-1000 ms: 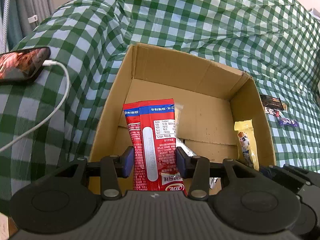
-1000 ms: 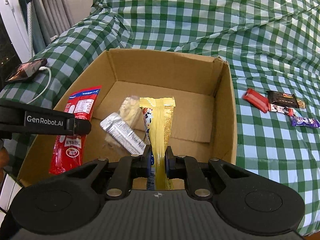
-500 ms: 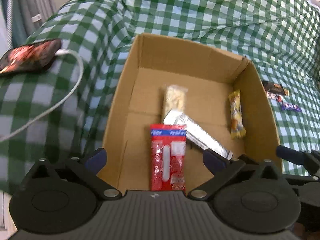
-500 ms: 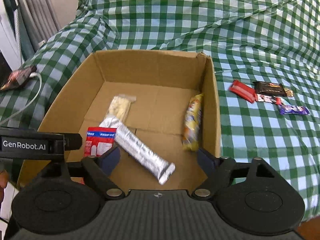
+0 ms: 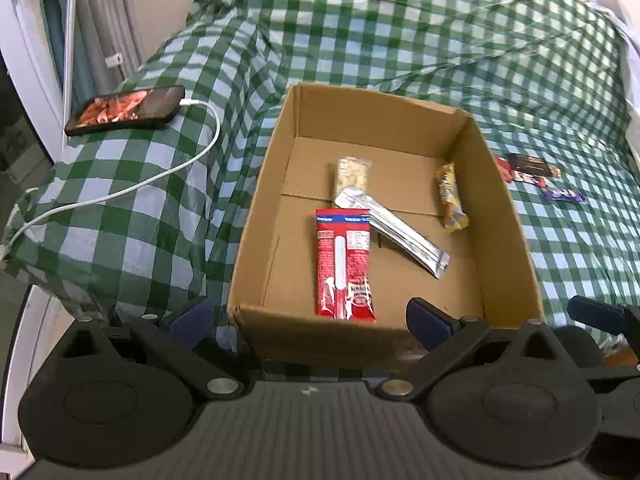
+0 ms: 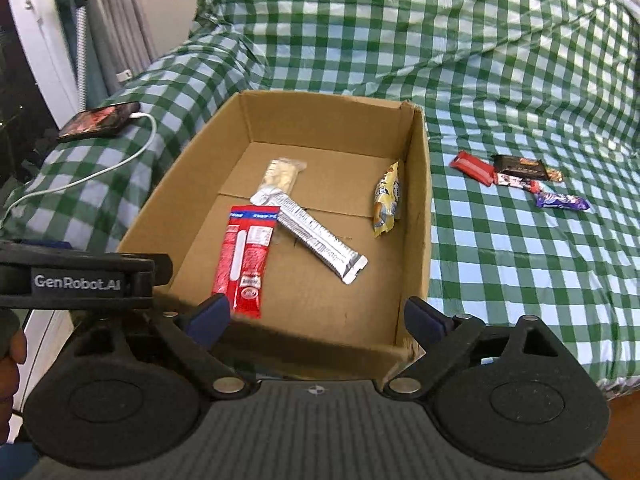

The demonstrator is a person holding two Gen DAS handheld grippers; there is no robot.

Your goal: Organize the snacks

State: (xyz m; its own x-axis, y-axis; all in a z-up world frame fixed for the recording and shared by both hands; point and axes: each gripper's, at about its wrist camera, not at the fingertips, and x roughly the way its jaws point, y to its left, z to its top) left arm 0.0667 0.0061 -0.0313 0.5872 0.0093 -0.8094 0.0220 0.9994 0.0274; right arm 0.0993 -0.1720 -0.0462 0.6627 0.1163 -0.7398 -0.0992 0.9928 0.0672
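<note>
An open cardboard box [image 5: 260,208] [image 6: 416,220] sits on the green check cloth. On its floor lie a red packet [image 5: 344,264] [image 6: 246,256], a silver bar [image 5: 396,232] [image 6: 316,236], a pale clear packet [image 5: 352,172] [image 6: 282,174] and, by the right wall, a yellow packet [image 5: 450,198] [image 6: 386,200]. My left gripper [image 5: 308,316] hangs wide open before the box's near wall, holding nothing. My right gripper [image 6: 316,312] is just outside the near right corner, its jaws still opening and nothing between them. Several loose snacks [image 6: 520,166] lie on the cloth to the right.
A phone [image 5: 124,110] on a white cable [image 5: 160,176] lies on the cloth left of the box. Curtains and a white frame [image 6: 36,40] stand at the far left. The cloth-covered surface ends just behind both grippers, with floor showing at the bottom right.
Both grippers opened and let go: the red packet and the yellow packet now lie in the box. Both grippers have drawn back and risen, so more of the box shows.
</note>
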